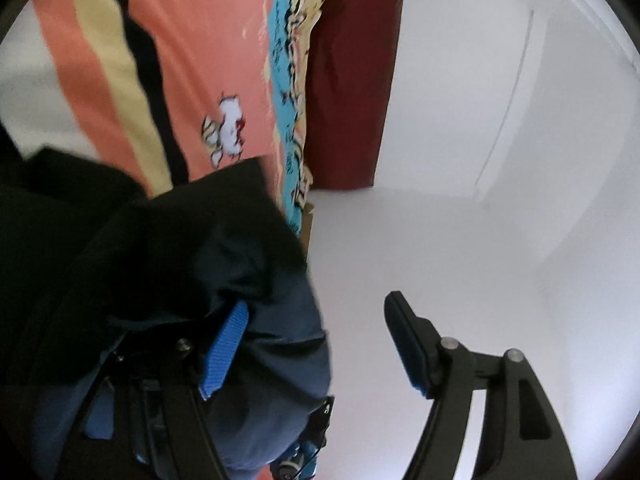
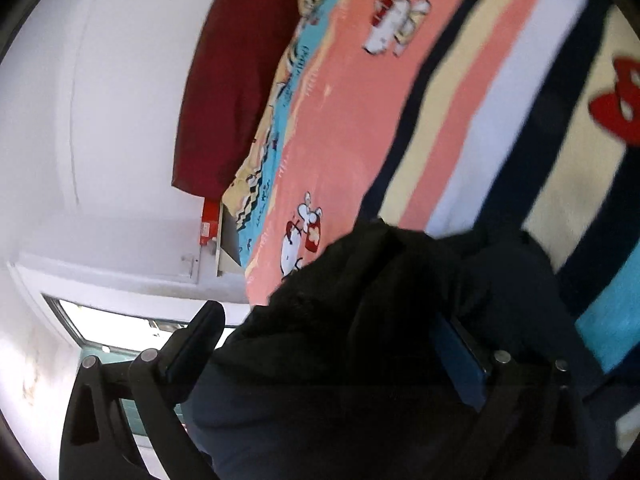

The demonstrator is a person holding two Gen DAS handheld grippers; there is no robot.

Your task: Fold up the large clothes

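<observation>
- Your left gripper (image 1: 316,344): jaws spread wide. The blue-padded finger (image 1: 224,354) on the garment side is partly wrapped by cloth; the other finger (image 1: 412,350) stands in open air against the white wall (image 1: 460,120). Nothing is pinched between them.
- Your right gripper (image 2: 328,344): jaws spread too. One black finger (image 2: 192,344) sits clear at the edge of the cloth; the blue-padded one (image 2: 460,360) is half buried under dark folds. The cloth bulges into the gap, but the pads are not pressed on it.
- The large dark navy-black fabric garment (image 2: 380,320) is bunched and draped over the front of both grippers, hanging against the near part of the bed. In the left wrist view it (image 1: 140,260) covers the lower left.
- Behind it lies a bed with a salmon-pink cartoon-print blanket (image 2: 352,112) striped in cream, white, navy and turquoise.
- A dark red pillow (image 2: 224,80) rests at the bed's far edge against the wall, beside a turquoise and yellow patterned sheet (image 1: 288,80).
- Both views are motion-blurred; fine details of the cloth are unclear.
- A window (image 2: 120,332) shows low in the right wrist view.
</observation>
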